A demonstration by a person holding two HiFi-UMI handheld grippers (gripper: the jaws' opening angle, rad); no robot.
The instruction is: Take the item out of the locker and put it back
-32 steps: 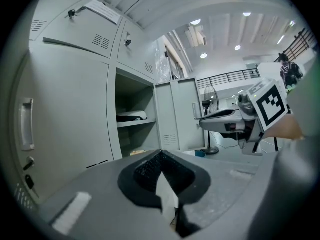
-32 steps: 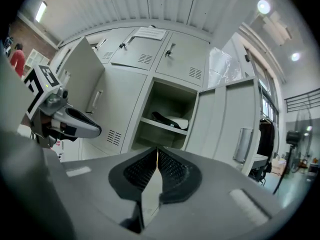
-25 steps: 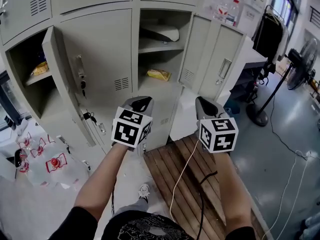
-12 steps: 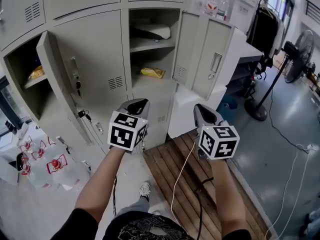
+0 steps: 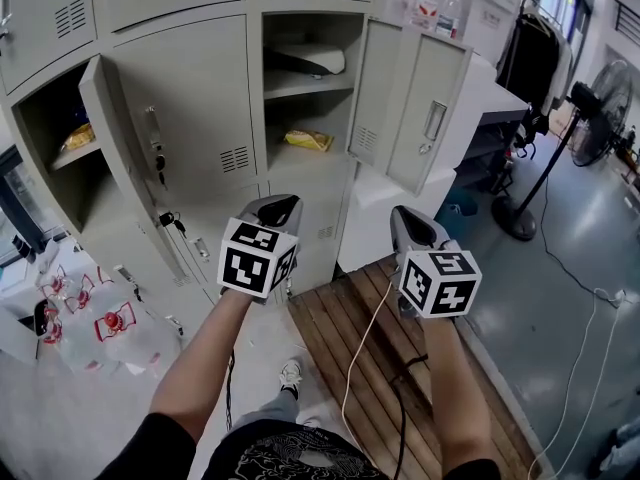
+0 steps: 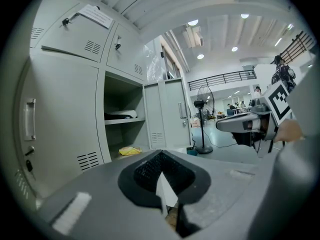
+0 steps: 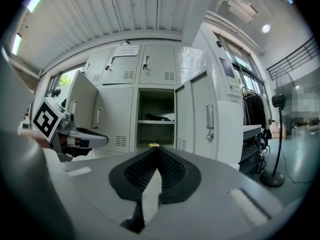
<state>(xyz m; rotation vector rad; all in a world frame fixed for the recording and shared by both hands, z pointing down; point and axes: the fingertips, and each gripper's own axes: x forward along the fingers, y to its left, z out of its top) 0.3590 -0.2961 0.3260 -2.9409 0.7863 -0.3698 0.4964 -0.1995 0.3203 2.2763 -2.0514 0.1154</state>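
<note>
Locker bank (image 5: 190, 88) fills the upper left of frame, and the centre compartment's door (image 5: 420, 118) is swung open to the right. Left gripper (image 5: 280, 206) and right gripper (image 5: 408, 218) sit side by side mid-frame, clear of the lockers, both with jaws closed on nothing. Yellow packet (image 5: 308, 140) lies on that compartment's lower shelf, top centre.

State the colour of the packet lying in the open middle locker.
Yellow. The packet shows best in the head view.
</note>
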